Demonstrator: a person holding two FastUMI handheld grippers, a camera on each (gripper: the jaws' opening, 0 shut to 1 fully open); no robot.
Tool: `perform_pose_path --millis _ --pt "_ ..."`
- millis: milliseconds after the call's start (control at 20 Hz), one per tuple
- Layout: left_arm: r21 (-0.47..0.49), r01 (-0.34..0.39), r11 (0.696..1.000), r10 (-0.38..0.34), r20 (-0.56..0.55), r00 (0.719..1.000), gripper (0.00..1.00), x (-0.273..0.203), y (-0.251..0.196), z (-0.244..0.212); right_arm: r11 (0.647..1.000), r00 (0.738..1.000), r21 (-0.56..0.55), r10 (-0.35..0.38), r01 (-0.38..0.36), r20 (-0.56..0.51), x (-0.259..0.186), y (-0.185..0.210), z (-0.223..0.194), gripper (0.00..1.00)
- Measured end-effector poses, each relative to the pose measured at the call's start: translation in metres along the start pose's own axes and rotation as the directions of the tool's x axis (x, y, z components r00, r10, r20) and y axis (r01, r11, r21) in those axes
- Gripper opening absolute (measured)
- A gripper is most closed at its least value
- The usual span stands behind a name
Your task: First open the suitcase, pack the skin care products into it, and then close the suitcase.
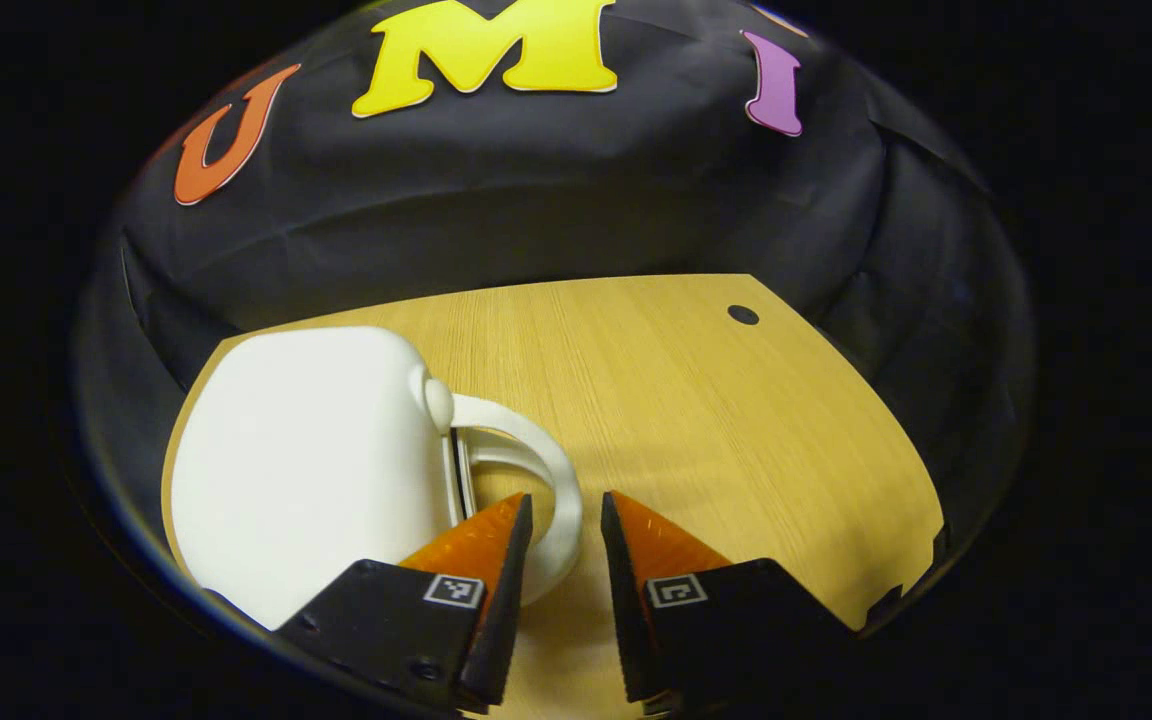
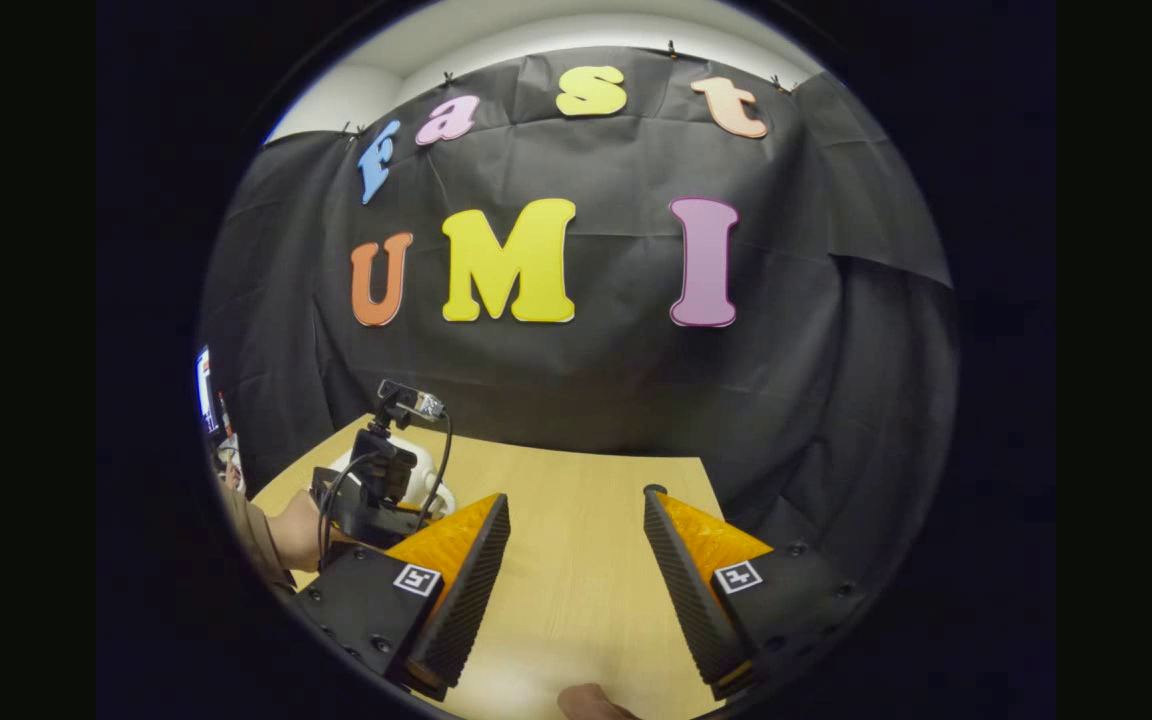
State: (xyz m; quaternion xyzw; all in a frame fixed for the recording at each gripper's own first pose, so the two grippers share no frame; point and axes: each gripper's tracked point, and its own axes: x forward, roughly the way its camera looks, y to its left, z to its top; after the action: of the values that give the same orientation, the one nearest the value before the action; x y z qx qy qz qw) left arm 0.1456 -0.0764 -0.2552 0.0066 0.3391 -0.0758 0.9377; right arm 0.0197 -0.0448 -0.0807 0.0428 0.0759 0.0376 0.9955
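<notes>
Currently my left tongs (image 1: 566,520) sit low over the wooden table (image 1: 716,420), fingers a narrow gap apart, with the white suitcase handle (image 1: 536,450) looping between them. One finger tip lies inside the loop, the other just outside it; I cannot tell whether both press on it. White suitcase (image 1: 306,460) lies closed at the table's near left corner, its seam facing the tongs. A small dark hole (image 1: 743,314) marks the table's far right.

From the right gripper view, my right tongs (image 2: 576,525) hang wide apart above bare table (image 2: 576,600), holding nothing. Far left, I see the other gripper with its camera and cable, gripped by a hand (image 2: 301,540) in a brown sleeve, with the suitcase (image 2: 426,480) partly hidden behind it. Skin care products: none spotted.
</notes>
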Motion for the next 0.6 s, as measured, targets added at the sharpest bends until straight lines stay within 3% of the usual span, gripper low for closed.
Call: perform_pose_path --millis 150,200,250,300,350,450,600 --pt "-0.032 0.023 0.999 -0.021 0.081 0.996 0.63 -0.021 -0.001 0.021 1.0 1.0 -0.003 -0.009 0.009 0.012 0.002 0.012 0.008 0.81" --pt "-0.034 0.017 0.999 -0.013 0.113 0.993 0.81 -0.033 0.002 0.032 1.0 1.0 -0.005 -0.013 0.013 0.019 0.004 0.017 0.011 0.81" --pt "-0.031 -0.017 0.999 0.021 0.146 0.989 0.77 -0.048 0.012 0.043 1.0 1.0 -0.009 -0.018 0.018 0.026 0.005 0.023 0.015 0.81" --pt "-0.03 -0.045 0.999 0.05 0.182 0.982 0.99 -0.061 0.02 0.054 1.0 0.999 -0.014 -0.024 0.025 0.034 0.007 0.028 0.019 0.81" --pt "-0.033 -0.06 0.998 0.066 0.223 0.972 0.95 -0.074 0.026 0.064 0.999 0.999 -0.018 -0.029 0.029 0.041 0.009 0.035 0.023 0.81" --pt "-0.045 -0.084 0.995 0.094 0.312 0.945 0.96 -0.108 0.04 0.091 0.999 0.998 -0.024 -0.043 0.044 0.053 0.012 0.048 0.034 0.81" --pt "-0.049 -0.128 0.991 0.136 0.453 0.881 0.98 -0.177 0.068 0.131 0.998 0.995 -0.028 -0.05 0.053 0.084 0.016 0.074 0.056 0.8"
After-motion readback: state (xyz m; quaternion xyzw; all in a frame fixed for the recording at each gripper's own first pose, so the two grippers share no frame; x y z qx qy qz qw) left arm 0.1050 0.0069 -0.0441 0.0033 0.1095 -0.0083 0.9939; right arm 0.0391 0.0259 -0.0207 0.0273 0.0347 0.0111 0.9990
